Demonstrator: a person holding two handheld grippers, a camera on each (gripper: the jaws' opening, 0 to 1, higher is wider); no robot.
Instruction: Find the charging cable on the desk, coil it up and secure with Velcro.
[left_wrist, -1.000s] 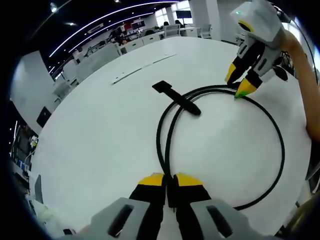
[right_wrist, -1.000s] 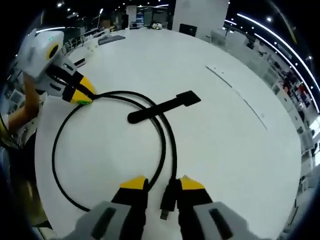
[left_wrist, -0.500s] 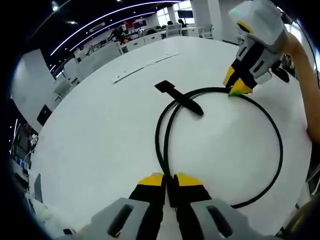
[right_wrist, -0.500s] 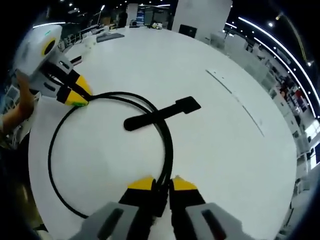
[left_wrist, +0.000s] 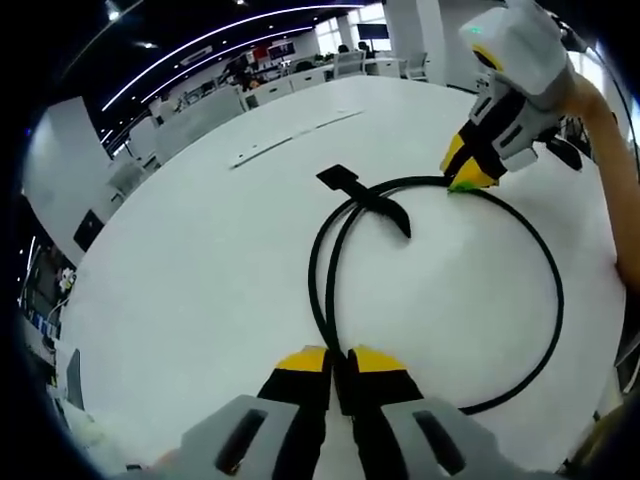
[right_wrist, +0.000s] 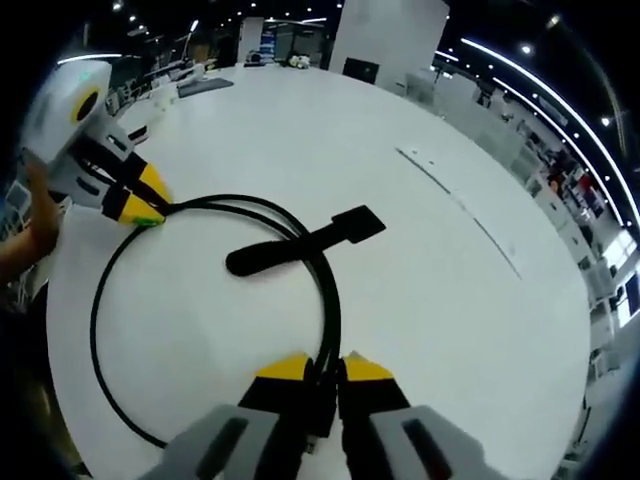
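The left yellow-tipped grey two-jaw gripper (left_wrist: 340, 365) stands low over the white desk, jaws pressed together on the black cable. Opposite it, the right yellow-tipped gripper (right_wrist: 324, 375) clamps the same cable, a person's bare forearm (left_wrist: 612, 170) behind it.

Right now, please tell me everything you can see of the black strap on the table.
The strap is a flat, matte black strip, probably Velcro, with one wider squarish end and one rounded end. It lies flat and open on the white table, not yet wrapped. It lies across the two strands of the black cable where they run side by side. Neither gripper touches it.
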